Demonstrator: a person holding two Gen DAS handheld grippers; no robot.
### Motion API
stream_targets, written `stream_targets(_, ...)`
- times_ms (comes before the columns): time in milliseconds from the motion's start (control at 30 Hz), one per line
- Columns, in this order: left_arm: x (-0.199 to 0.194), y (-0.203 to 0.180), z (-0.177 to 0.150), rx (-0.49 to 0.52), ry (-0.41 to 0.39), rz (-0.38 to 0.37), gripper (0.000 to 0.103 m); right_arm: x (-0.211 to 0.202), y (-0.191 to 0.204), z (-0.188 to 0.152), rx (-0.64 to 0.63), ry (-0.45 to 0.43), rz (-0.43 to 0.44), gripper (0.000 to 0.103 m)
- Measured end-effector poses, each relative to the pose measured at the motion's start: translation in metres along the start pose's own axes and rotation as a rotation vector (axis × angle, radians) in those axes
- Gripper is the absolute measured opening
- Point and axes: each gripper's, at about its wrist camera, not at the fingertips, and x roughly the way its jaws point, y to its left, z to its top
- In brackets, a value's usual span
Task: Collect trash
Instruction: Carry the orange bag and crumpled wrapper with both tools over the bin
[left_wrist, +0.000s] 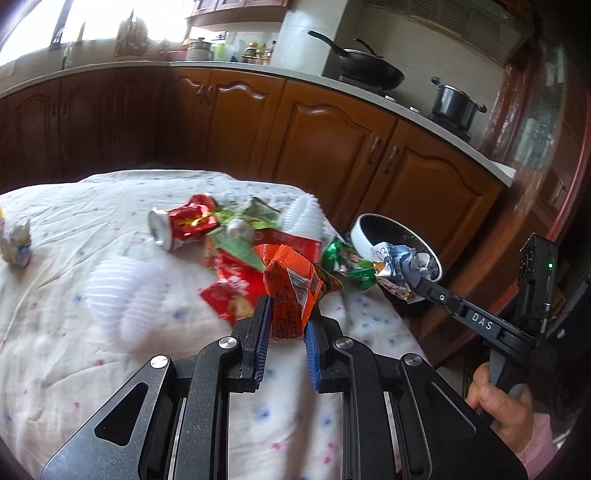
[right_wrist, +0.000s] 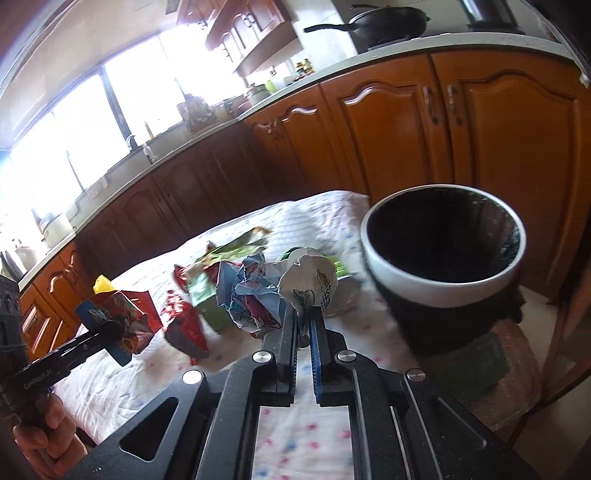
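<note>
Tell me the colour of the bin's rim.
White rim on a black bin; clearest in the right wrist view.

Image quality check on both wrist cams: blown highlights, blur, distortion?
Left wrist: window blown out at top left; white cups smeared, while the orange wrapper in the left tongs stays sharp; counter bows. Right wrist: windows clipped to white; bin edges and table trash softly blurred; paper in the right tongs clearer; heavy fisheye curve, dark corners.
</note>
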Motion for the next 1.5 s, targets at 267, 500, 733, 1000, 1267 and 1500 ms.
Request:
stream_targets(267,0.029,-0.036,0.011,0.06,0.03,-0.057,0.016,-0.011,-0.037,0.009,0.048,-0.022,-0.059,0.006)
stream_targets(500,0.054,-0.068,0.022,0.104,0.048,-0.102,0.016,-0.015,-0.066,0.021,0.072,-0.04,-0.108,0.006)
stream_targets(733,0.082,-0.101,0.039,0.14,0.065,-0.146,0.016,-0.011,-0.088,0.034,0.081,-0.039,-0.146,0.006)
stream_targets(1000,0.12,-0.13,0.059,0.162,0.105,-0.163,0.016,-0.005,-0.112,0.05,0.08,-0.036,-0.187,0.006)
stream_targets(1267,0.16,-0.155,0.073,0.191,0.142,-0.156,0.016,0.008,-0.136,0.065,0.081,-0.013,-0.215,0.007)
stream_targets(1500,0.193,-0.164,0.076,0.187,0.203,-0.139,0.016,0.024,-0.15,0.07,0.08,0.015,-0.226,0.007)
